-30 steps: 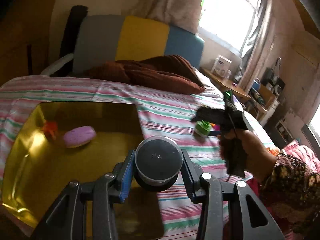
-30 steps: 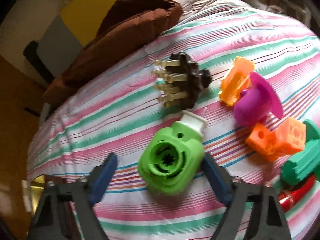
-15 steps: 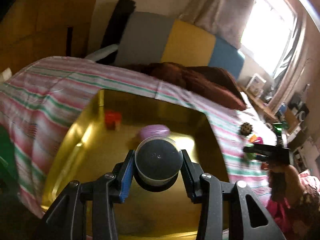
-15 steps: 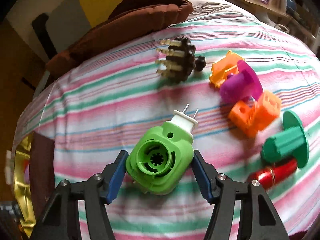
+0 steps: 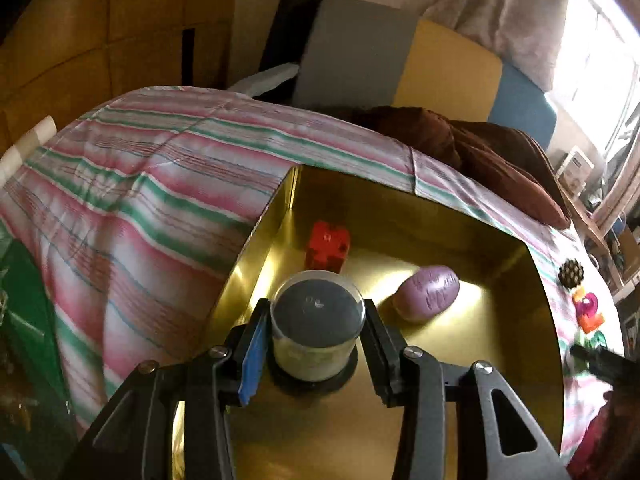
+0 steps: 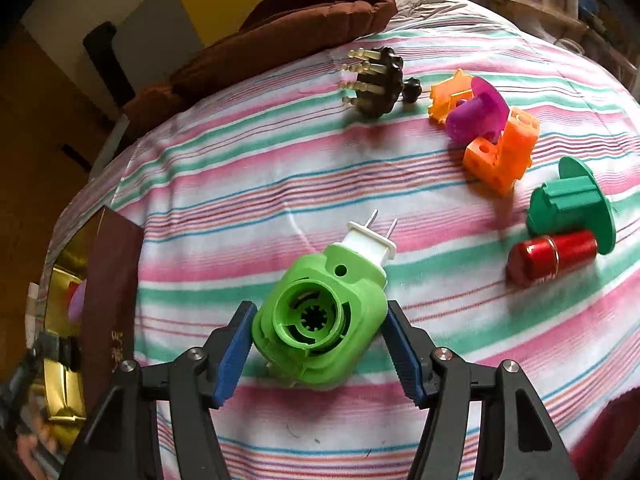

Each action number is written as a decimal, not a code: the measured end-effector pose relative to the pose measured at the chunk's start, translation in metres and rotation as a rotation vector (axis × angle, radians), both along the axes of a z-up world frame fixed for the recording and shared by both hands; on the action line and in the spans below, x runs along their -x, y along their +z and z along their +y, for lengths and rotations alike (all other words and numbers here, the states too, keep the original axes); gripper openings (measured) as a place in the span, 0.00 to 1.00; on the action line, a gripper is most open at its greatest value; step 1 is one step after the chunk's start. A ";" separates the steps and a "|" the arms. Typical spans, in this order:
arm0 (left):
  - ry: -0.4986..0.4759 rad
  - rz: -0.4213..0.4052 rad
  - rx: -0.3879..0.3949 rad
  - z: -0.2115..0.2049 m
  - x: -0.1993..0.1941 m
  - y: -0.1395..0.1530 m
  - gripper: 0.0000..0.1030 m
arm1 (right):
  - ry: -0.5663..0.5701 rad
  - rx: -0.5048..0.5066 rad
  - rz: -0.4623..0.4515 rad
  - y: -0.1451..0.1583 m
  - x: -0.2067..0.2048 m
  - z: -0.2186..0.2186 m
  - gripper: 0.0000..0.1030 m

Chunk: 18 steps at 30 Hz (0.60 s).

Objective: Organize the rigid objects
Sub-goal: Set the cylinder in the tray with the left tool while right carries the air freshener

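Observation:
My left gripper (image 5: 317,332) is shut on a small round clear-lidded jar (image 5: 317,320) and holds it over the gold tray (image 5: 480,400). In the tray lie a red block (image 5: 328,245) and a purple oval piece (image 5: 426,294). My right gripper (image 6: 320,340) is shut on a green plug-in device (image 6: 320,316) with a white two-pin plug, just above the striped bedspread (image 6: 260,168). On the bedspread lie a dark brush head (image 6: 378,80), orange blocks (image 6: 500,152), a purple spool (image 6: 476,110), a green spool (image 6: 572,204) and a red cylinder (image 6: 552,256).
A brown pillow (image 6: 288,28) lies at the head of the bed by a grey, yellow and blue headboard (image 5: 440,64). A dark red book (image 6: 108,300) stands at the tray's edge in the right wrist view. Shelves with clutter stand to the right.
My left gripper has carried the jar leftward and lower into the tray. My right gripper has closed on the green device and lifted it slightly back from the other toys.

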<state>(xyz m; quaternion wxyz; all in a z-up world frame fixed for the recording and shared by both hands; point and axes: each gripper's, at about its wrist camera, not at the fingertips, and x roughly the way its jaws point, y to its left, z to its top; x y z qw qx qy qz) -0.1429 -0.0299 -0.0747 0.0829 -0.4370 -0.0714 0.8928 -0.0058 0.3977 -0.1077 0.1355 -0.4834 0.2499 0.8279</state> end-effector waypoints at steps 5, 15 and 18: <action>0.019 -0.051 -0.021 0.002 0.014 0.001 0.48 | -0.001 -0.018 0.003 0.001 -0.007 -0.004 0.62; 0.105 0.049 -0.128 -0.024 -0.052 0.022 0.60 | 0.002 -0.007 0.036 0.009 -0.014 -0.011 0.62; 0.097 0.069 -0.108 -0.022 -0.065 0.025 0.60 | 0.023 -0.009 0.065 0.017 -0.017 -0.019 0.62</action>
